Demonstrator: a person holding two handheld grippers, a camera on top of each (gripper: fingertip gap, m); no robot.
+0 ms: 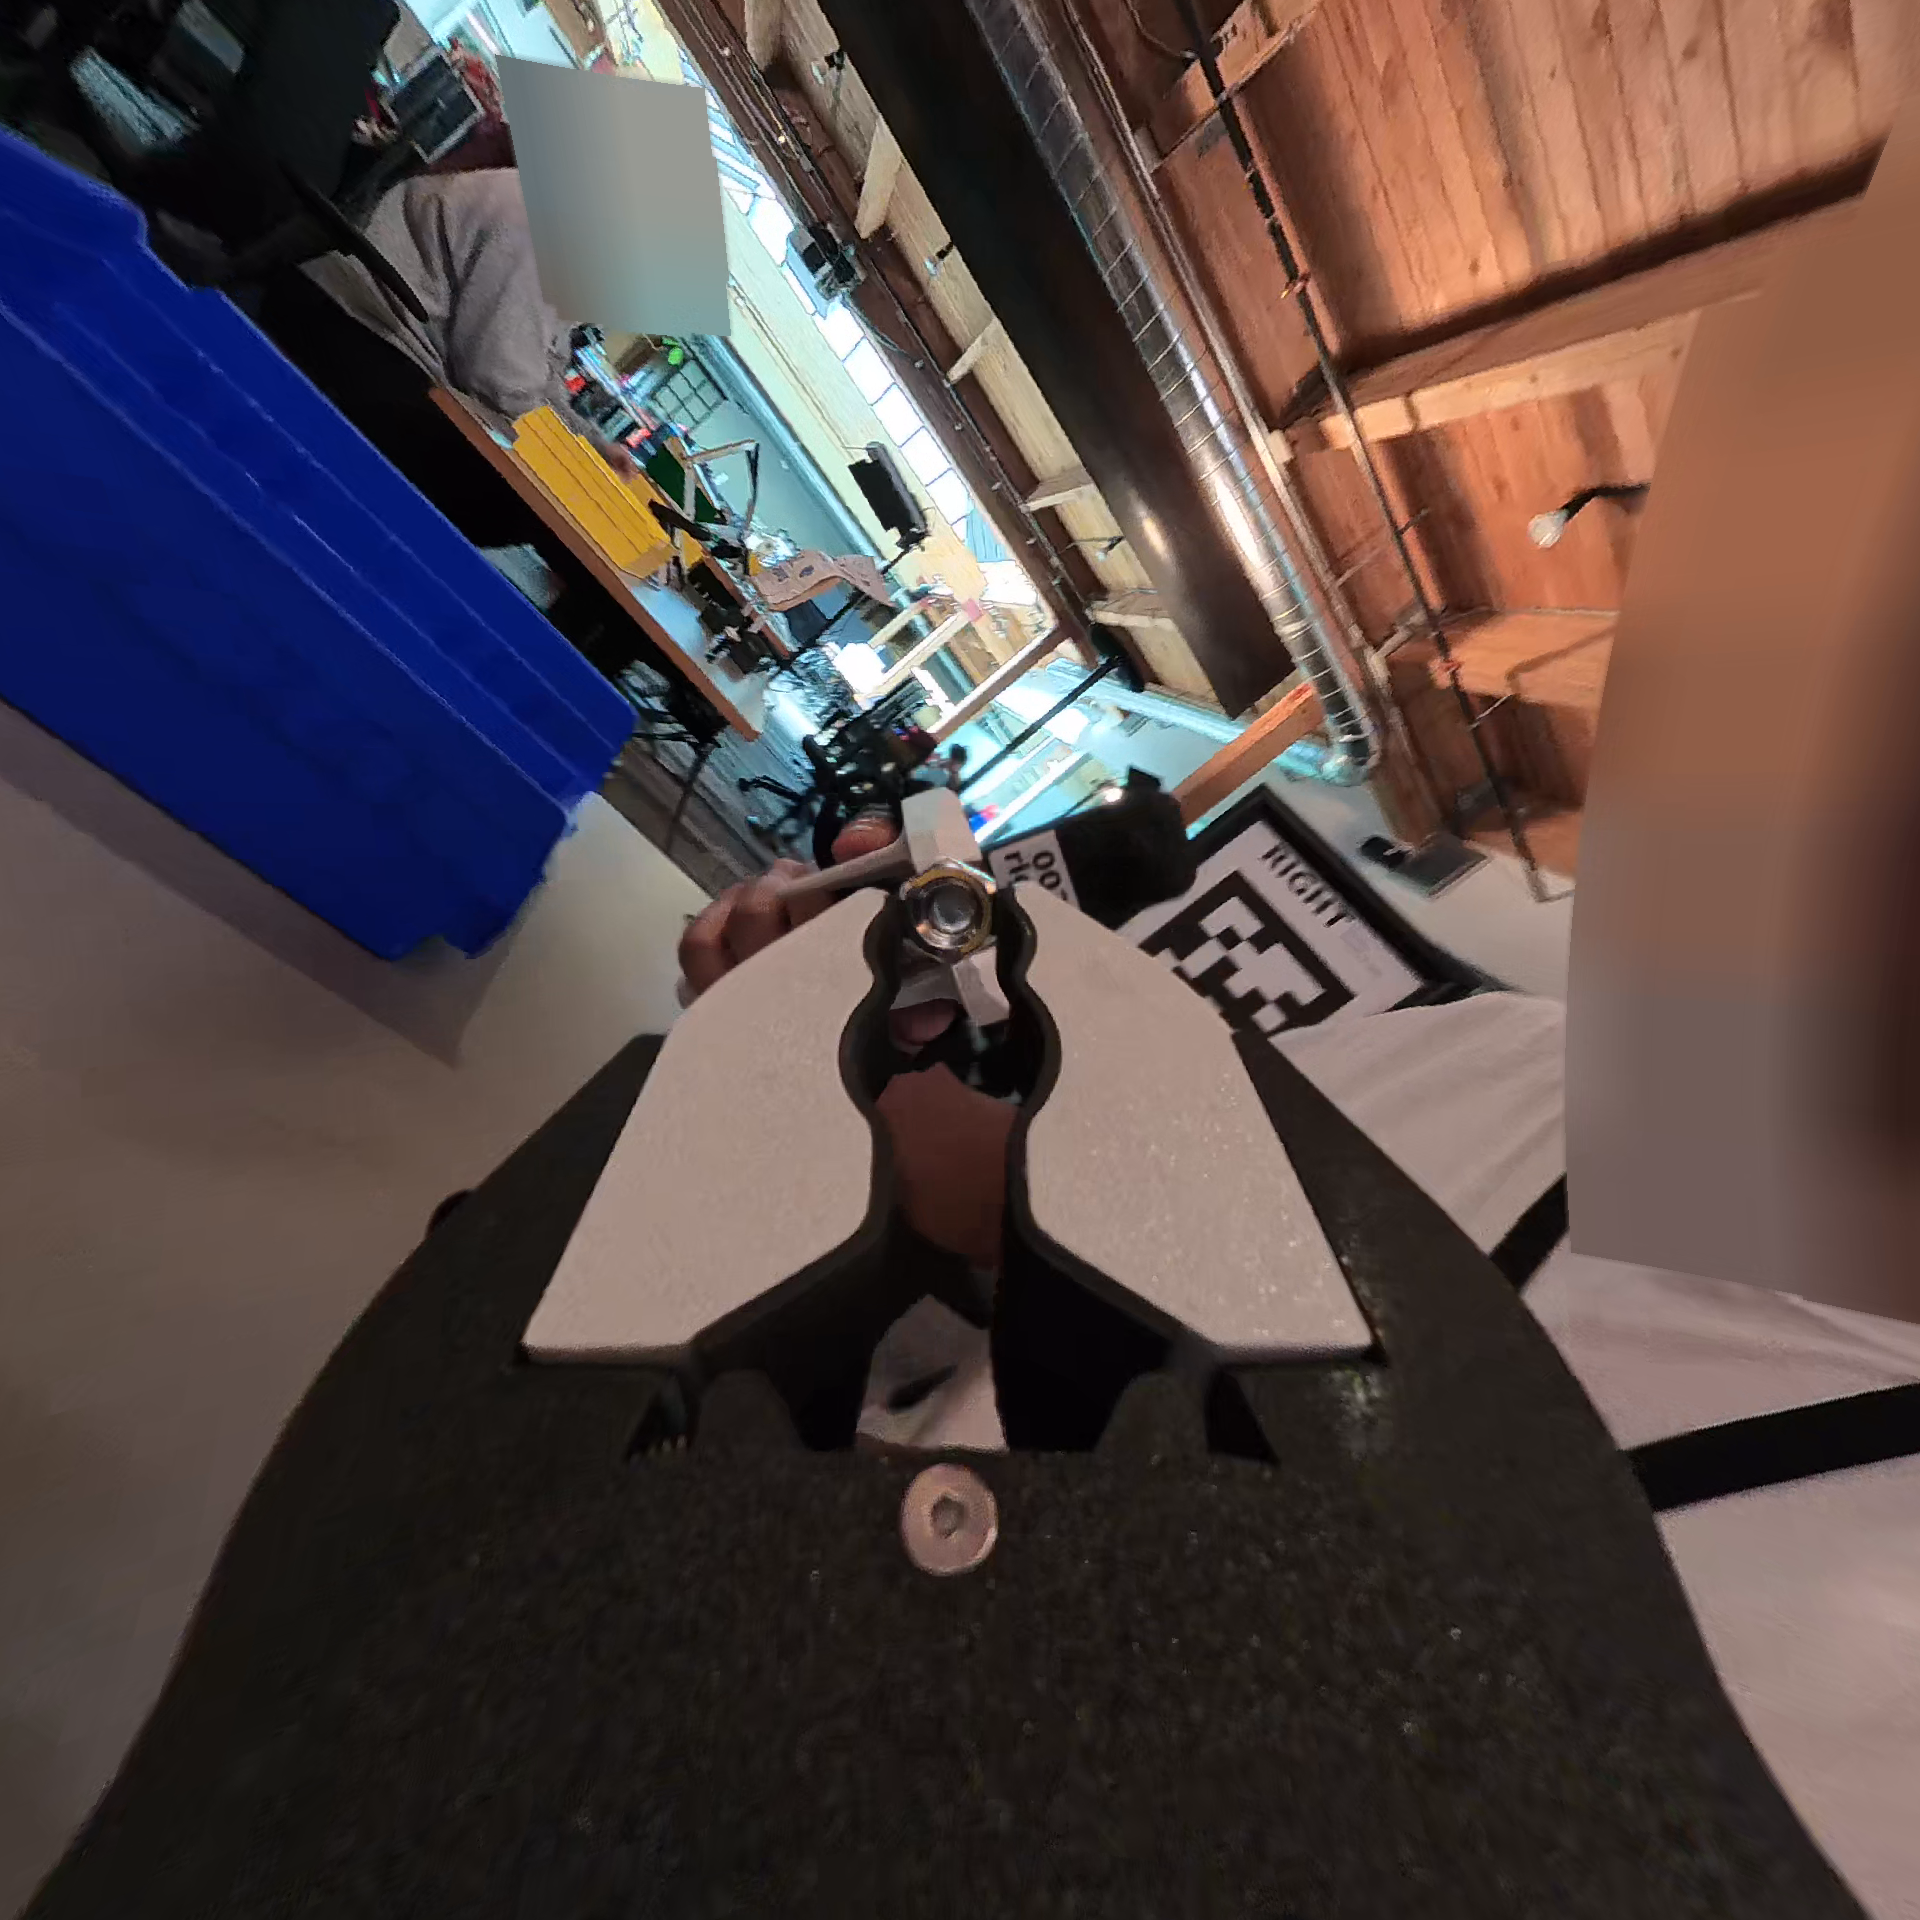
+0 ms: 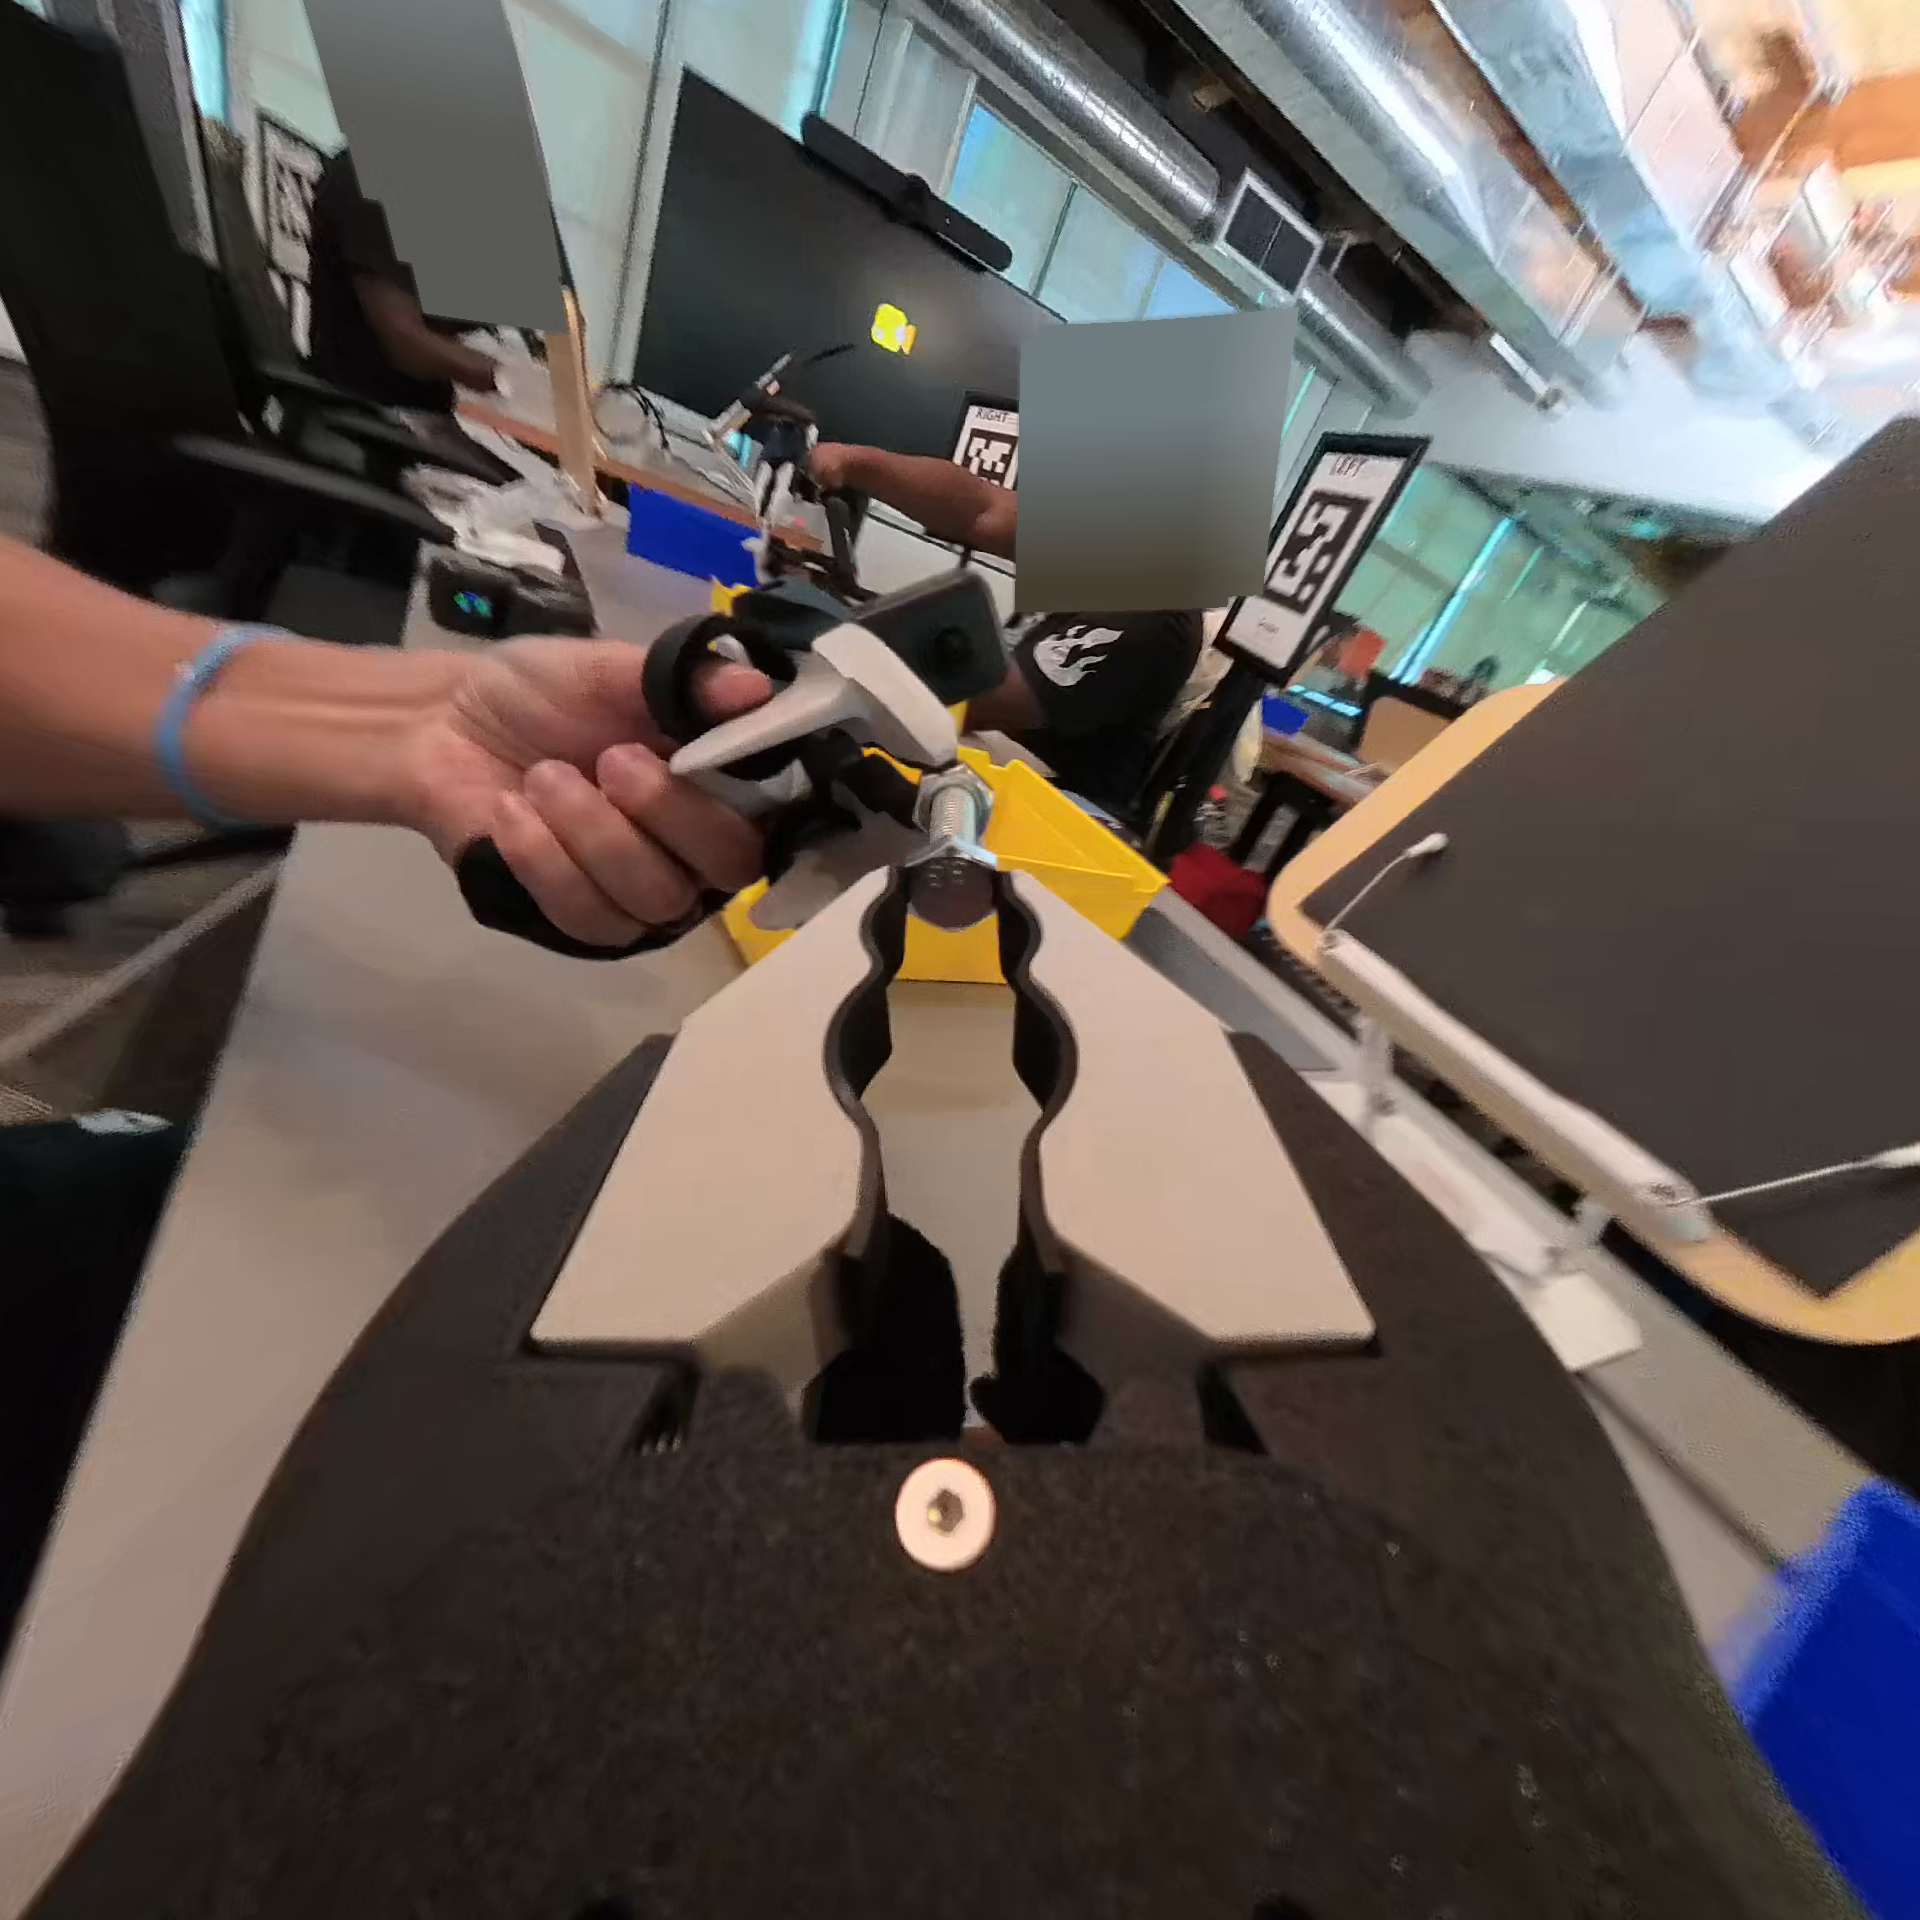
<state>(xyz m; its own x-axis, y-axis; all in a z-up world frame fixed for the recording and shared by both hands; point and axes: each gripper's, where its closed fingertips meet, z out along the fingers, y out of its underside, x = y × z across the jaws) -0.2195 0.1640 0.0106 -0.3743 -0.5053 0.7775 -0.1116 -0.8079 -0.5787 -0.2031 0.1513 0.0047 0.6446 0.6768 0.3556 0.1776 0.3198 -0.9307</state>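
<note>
The big yellow plastic bin (image 2: 1049,831) sits on the pale table (image 2: 343,1039). The right gripper (image 2: 951,904) pinches the head of a shiny silver metal bolt (image 2: 948,821). The left gripper (image 1: 948,920) pinches the small silver six-sided nut (image 1: 945,914), already on the bolt's thread but well apart from the head.

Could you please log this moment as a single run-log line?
left gripper: shut on nut | right gripper: shut on bolt | nut on bolt's thread | yellow bin behind
</note>
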